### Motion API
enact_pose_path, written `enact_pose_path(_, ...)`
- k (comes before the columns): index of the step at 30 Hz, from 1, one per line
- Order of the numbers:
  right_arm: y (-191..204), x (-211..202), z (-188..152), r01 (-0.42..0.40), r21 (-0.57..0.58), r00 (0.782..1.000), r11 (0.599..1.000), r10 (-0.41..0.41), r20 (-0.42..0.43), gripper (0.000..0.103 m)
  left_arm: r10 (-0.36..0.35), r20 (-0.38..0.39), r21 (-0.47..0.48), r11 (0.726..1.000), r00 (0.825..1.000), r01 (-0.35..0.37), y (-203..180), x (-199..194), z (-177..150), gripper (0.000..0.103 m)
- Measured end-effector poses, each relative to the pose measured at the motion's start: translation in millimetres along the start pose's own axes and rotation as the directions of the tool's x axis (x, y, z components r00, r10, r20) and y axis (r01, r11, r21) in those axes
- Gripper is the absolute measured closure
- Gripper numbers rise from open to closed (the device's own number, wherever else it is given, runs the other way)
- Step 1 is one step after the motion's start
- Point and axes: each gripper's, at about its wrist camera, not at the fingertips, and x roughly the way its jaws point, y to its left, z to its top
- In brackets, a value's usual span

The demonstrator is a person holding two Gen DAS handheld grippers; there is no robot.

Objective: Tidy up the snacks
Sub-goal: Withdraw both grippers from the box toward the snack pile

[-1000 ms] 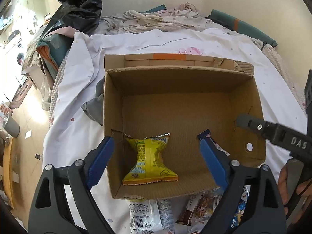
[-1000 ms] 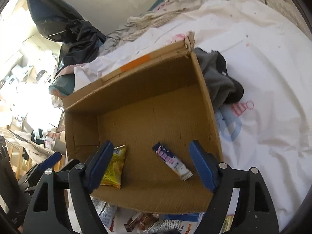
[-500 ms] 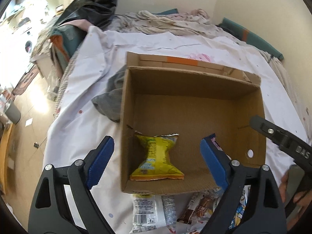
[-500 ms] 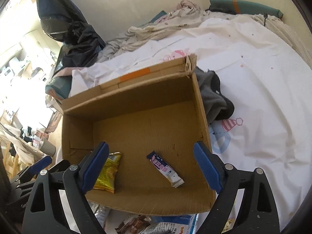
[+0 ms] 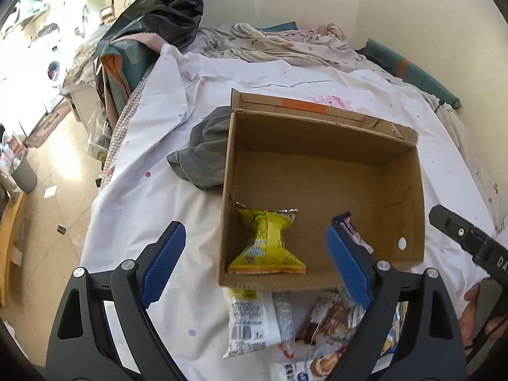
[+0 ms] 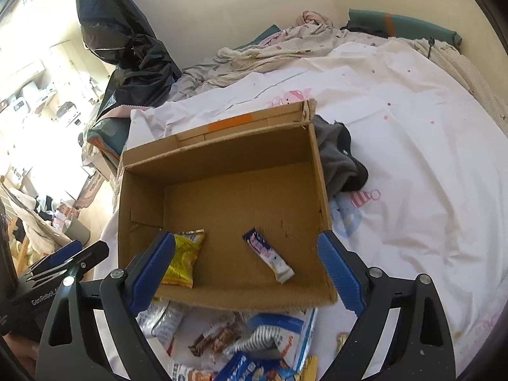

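An open cardboard box [image 5: 317, 139] [image 6: 222, 155] lies on a white bedsheet. Inside it, a yellow snack packet [image 5: 266, 244] [image 6: 184, 260] rests near the front left. A purple-and-white stick packet [image 6: 268, 255] [image 5: 352, 231] lies near the front right, partly hidden by a finger in the left wrist view. Several loose snack packets [image 5: 254, 320] [image 6: 263, 333] are piled just in front of the box. My left gripper [image 5: 254, 227] hovers over the box's front left corner, open and holding nothing. My right gripper [image 6: 245, 236] hangs above the box's front edge, open and empty.
A grey cloth [image 5: 206, 155] [image 6: 339, 162] is bunched against the box's side. Crumpled bedding [image 5: 285, 44] and a black plastic bag [image 5: 158, 9] lie at the far end. The bed's edge drops to the floor [image 5: 47, 158] on the left. A hand [image 5: 473, 311] holds the other gripper.
Both grippers have drawn back and risen from the box, so more of the loose snack pile shows. The right jaws have widened slightly. The packets in the box have not moved.
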Motion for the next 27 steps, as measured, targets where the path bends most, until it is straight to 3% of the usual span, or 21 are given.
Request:
enact_pose_path(5,-9,-11,-11,0.005,0.037,1.0,0.999,-0.005,-0.009,0.01,0.009,0.03,0.041,0.999,0.999,-0.011,-2,-18,-13,0.015)
enact_pose_path(11,-23,-26,-23,0.018,0.09,1.0,0.996,-0.017,-0.006,0.01,-0.035,0.009,0.008,0.999,0.999,0.035,6,-30,-23,0.015)
enact_pose_path(19,-38,-38,-40,0.061,0.104,0.998,0.993,-0.059,-0.028,0.01,0.031,-0.002,-0.025,0.999,1.0,-0.031,12,-36,-39,0.015)
enact_pose_path(27,-70,-44,-51,0.107,0.158,0.992,0.982,-0.094,-0.083,0.01,0.025,-0.018,-0.019,1.0,1.0,-0.025,11,-37,-50,0.015)
